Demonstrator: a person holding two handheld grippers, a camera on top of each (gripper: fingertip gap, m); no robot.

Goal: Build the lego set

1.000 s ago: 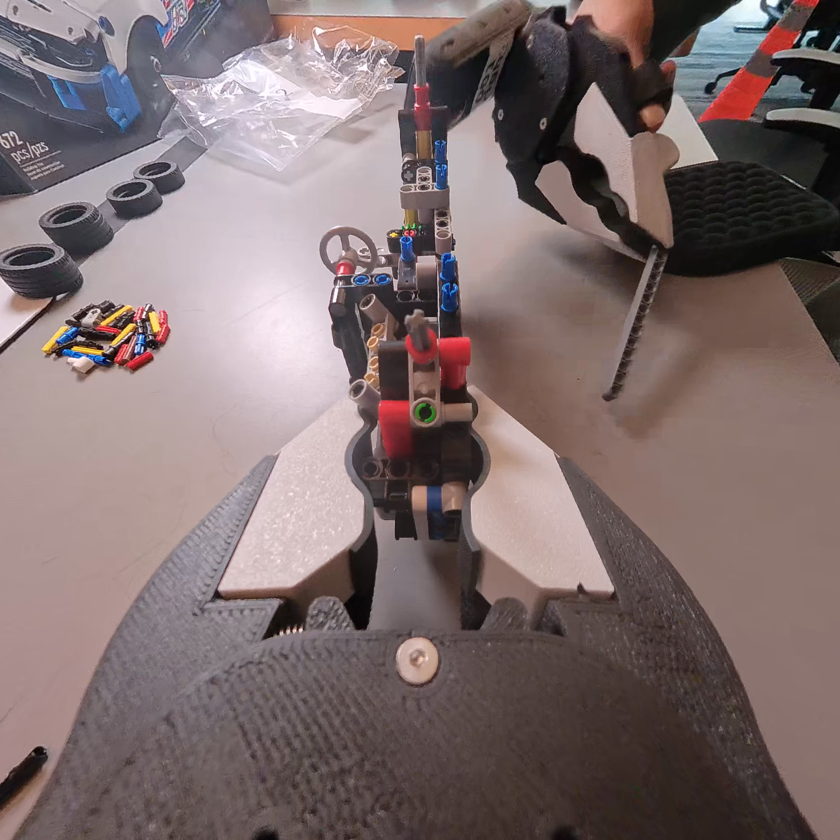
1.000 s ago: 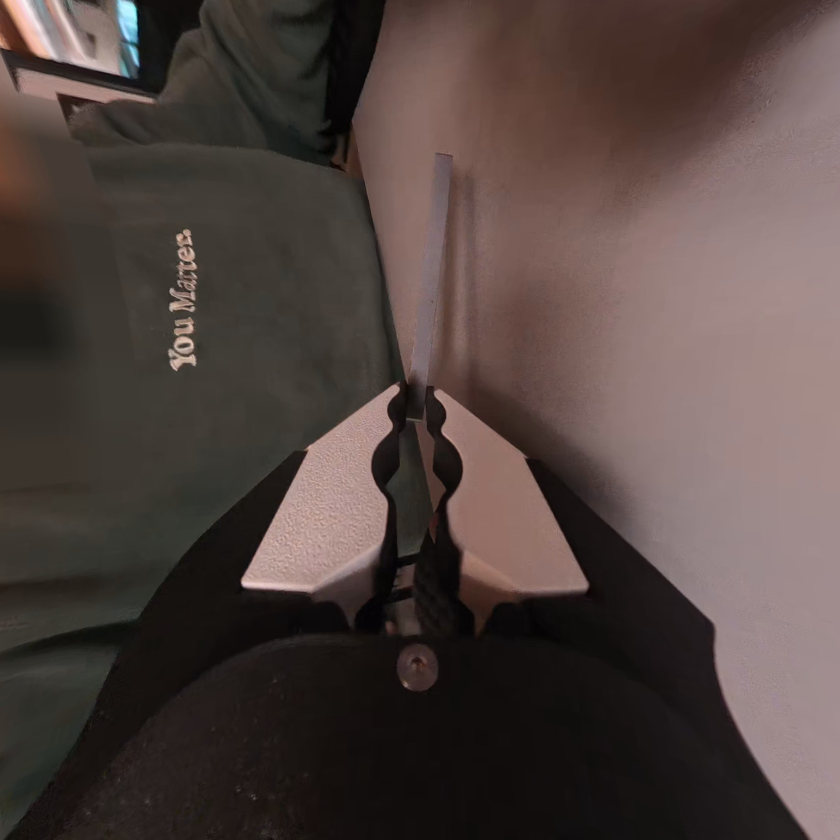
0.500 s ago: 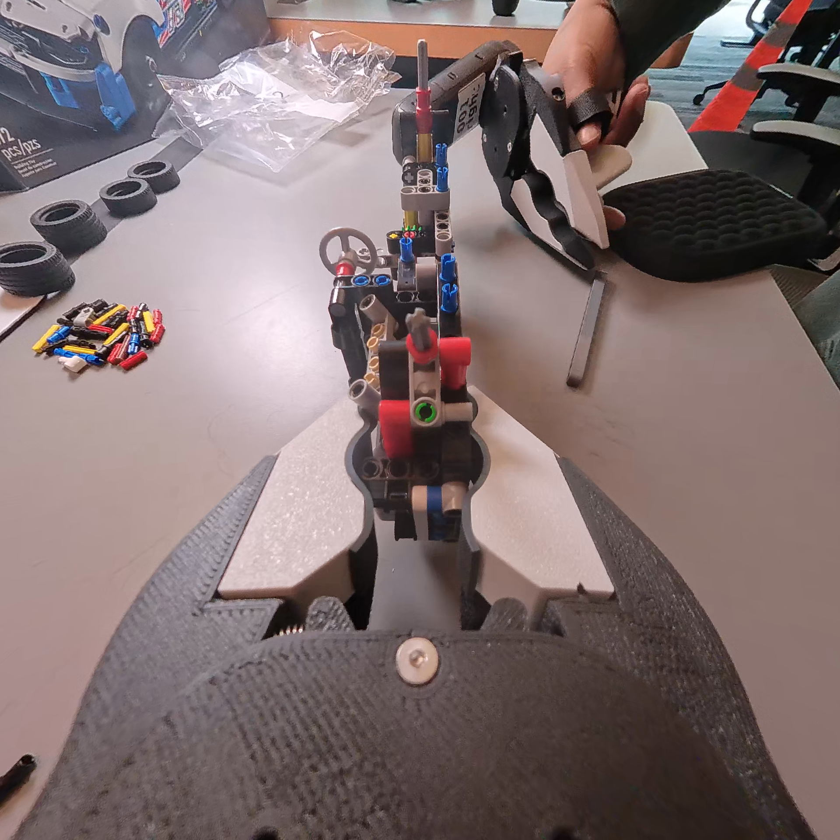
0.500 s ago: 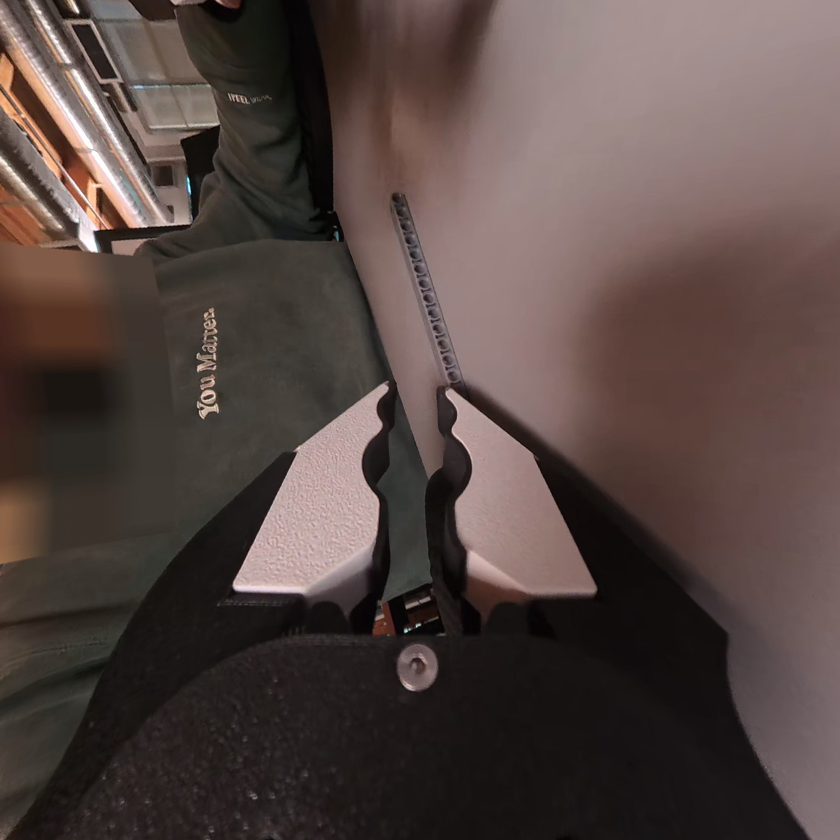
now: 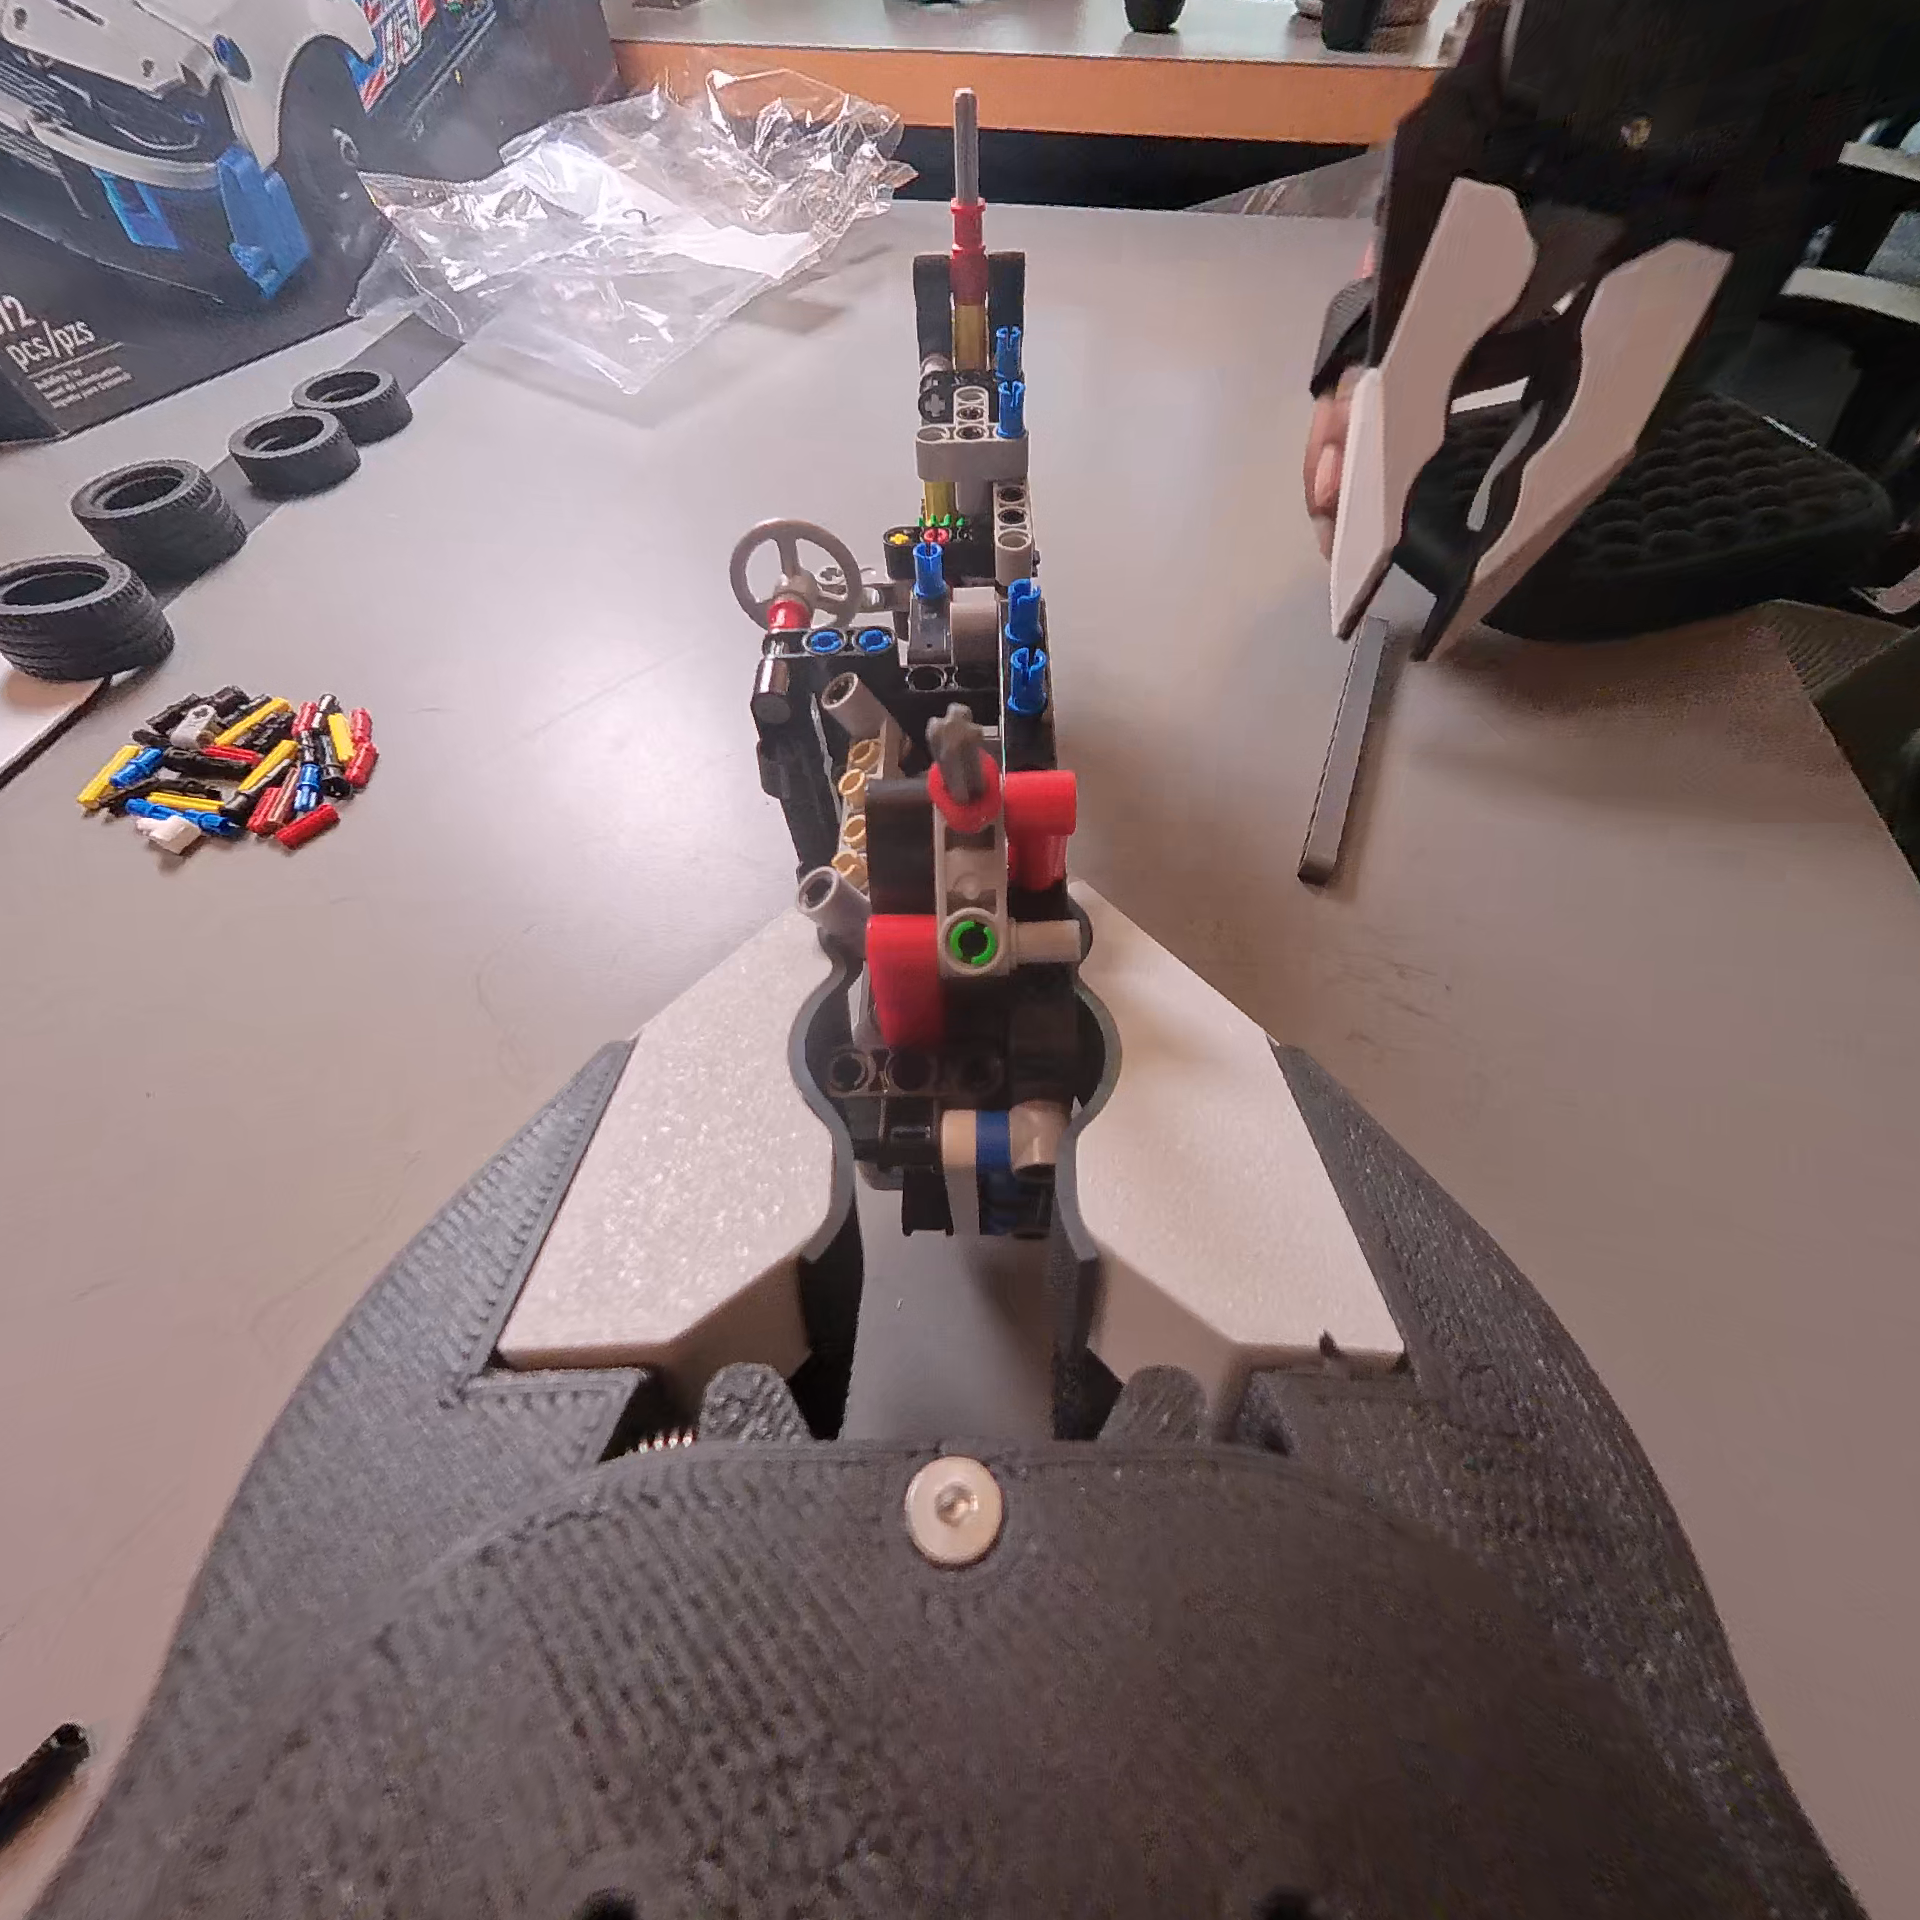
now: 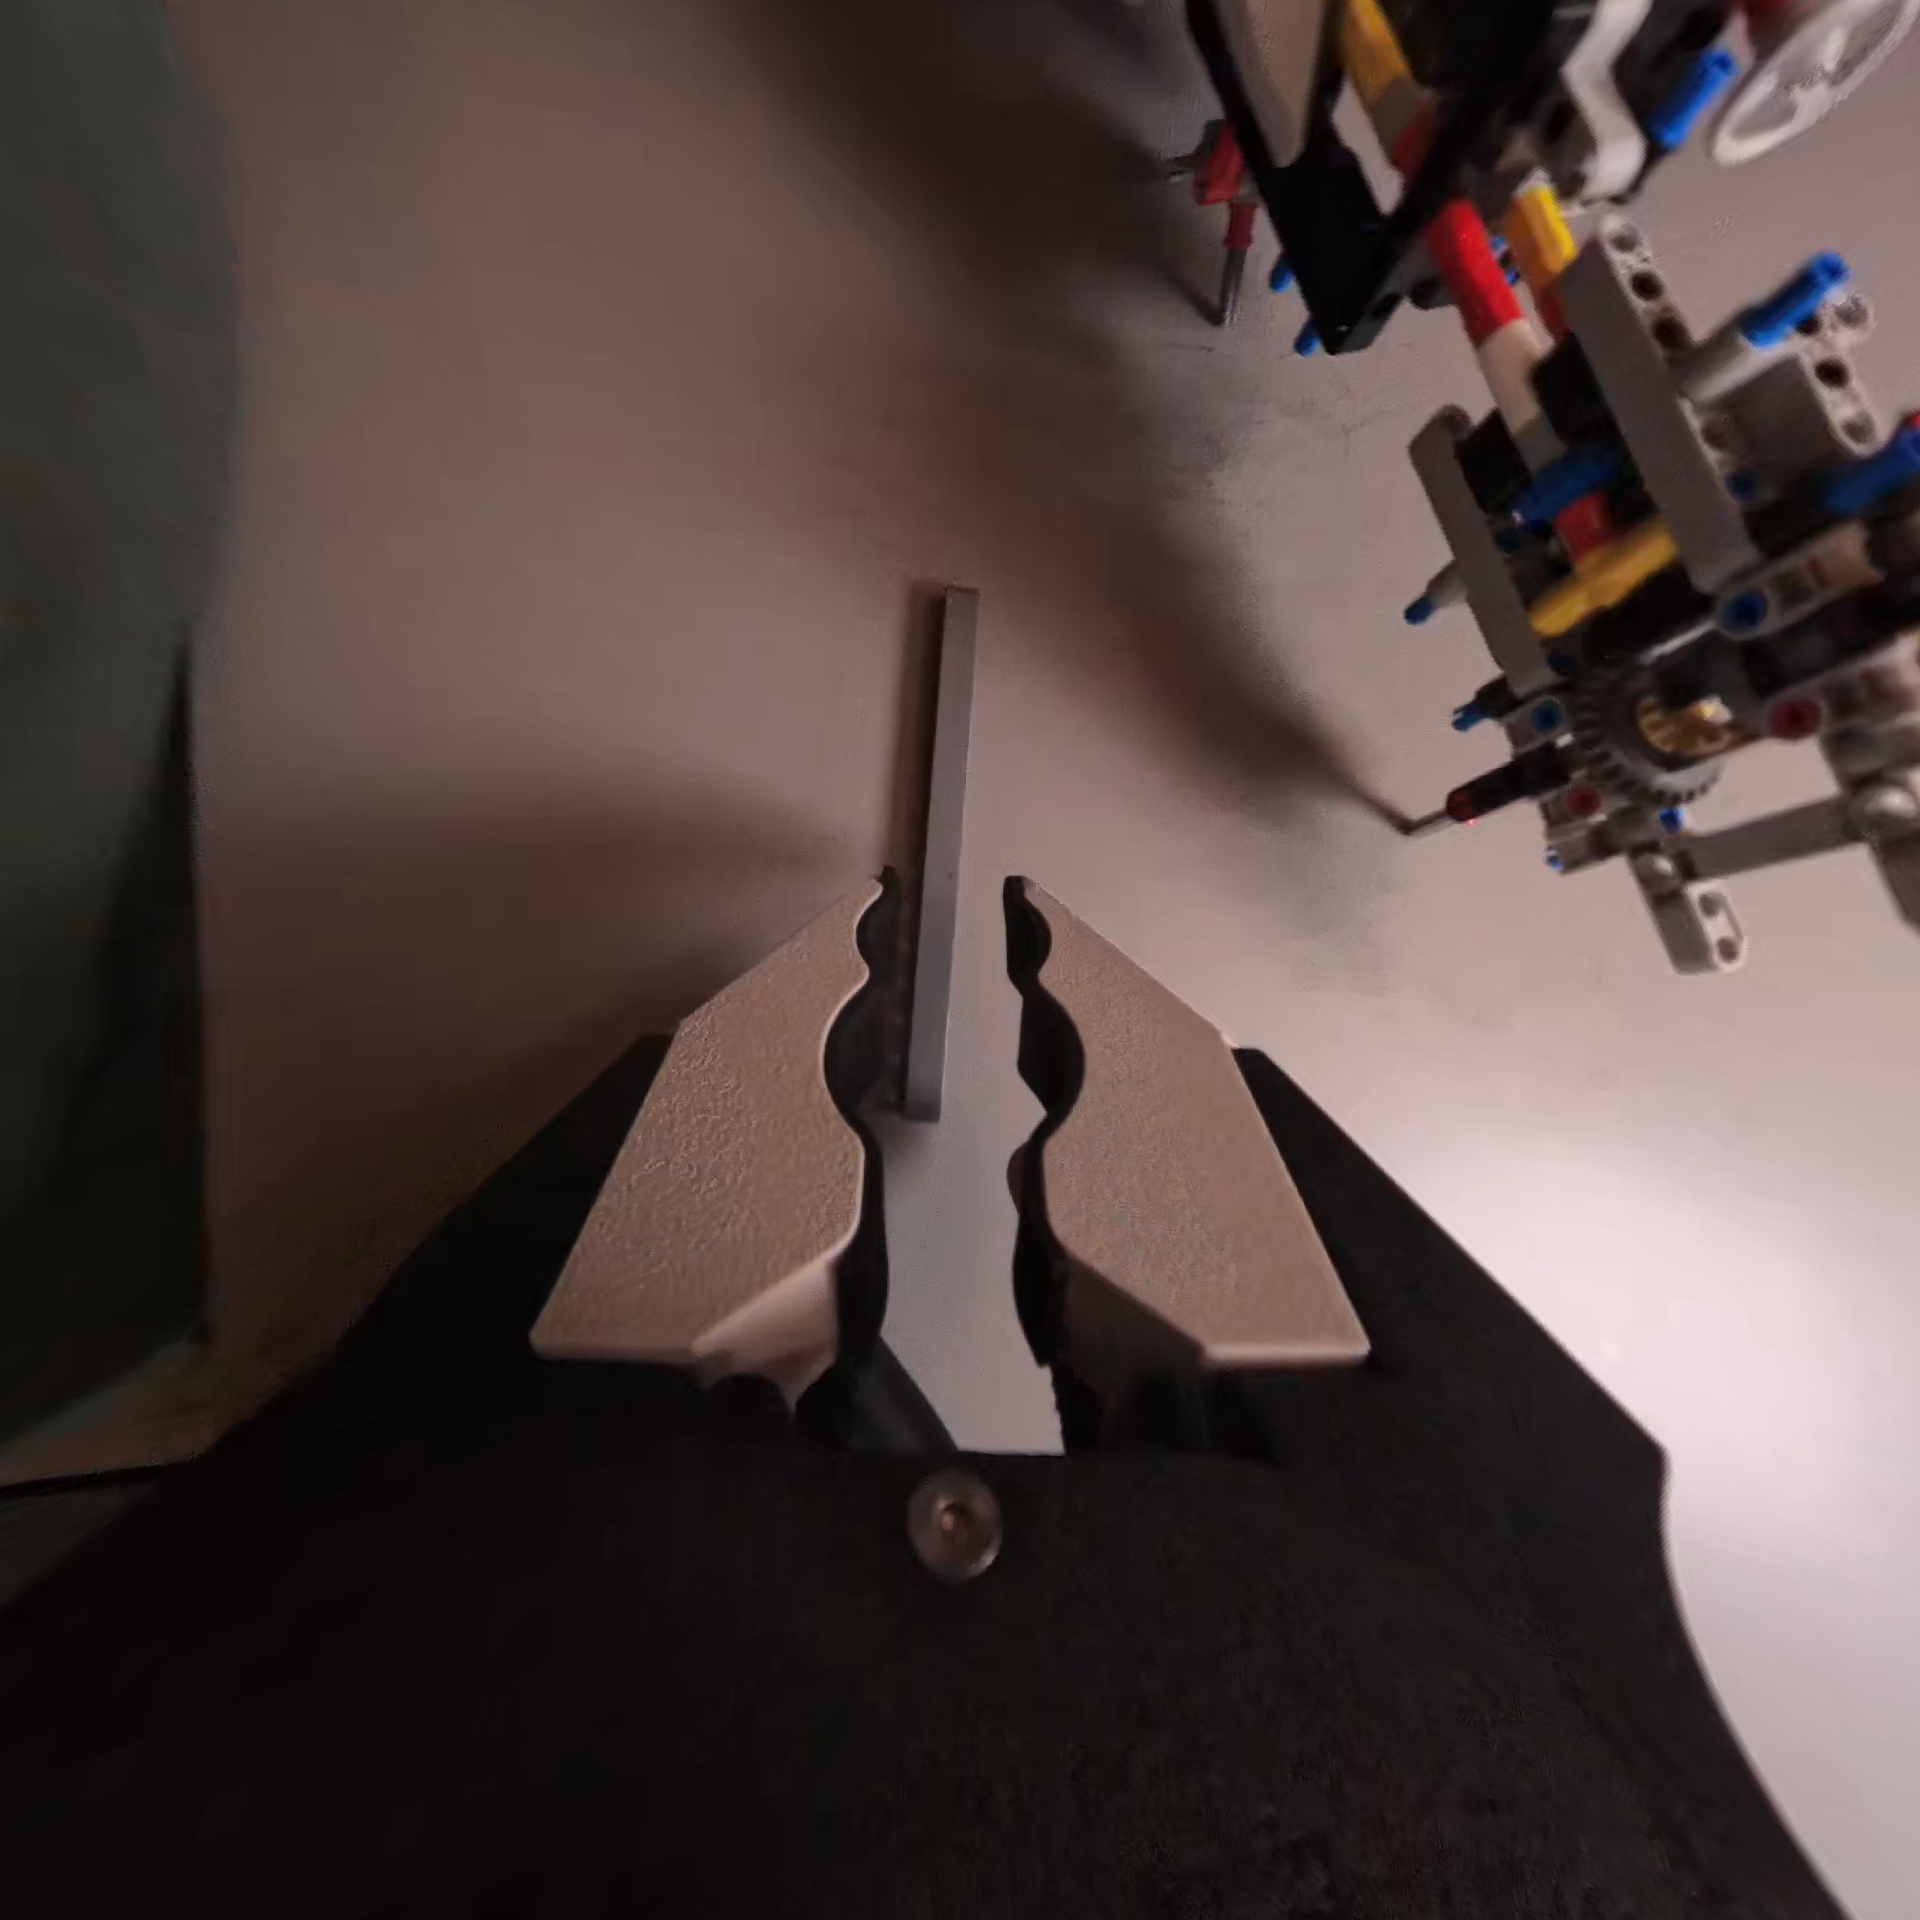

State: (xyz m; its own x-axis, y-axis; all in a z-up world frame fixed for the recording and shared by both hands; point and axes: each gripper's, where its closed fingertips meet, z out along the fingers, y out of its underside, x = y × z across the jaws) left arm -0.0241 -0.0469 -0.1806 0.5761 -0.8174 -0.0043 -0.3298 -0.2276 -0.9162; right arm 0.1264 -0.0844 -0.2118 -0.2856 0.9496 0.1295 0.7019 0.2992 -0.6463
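One lego chassis (image 5: pixel 940 790), one grey beam (image 5: pixel 1347 750) (flat), four tyres (image 5: pixel 156 509).

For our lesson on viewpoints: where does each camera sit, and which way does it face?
Left wrist view: on the left hand-held gripper, facing along the table; fingers clamp the lego chassis.
Right wrist view: on the right hand-held gripper, facing down; open fingers straddle the grey beam.
Shared: the chassis, the beam, the table.
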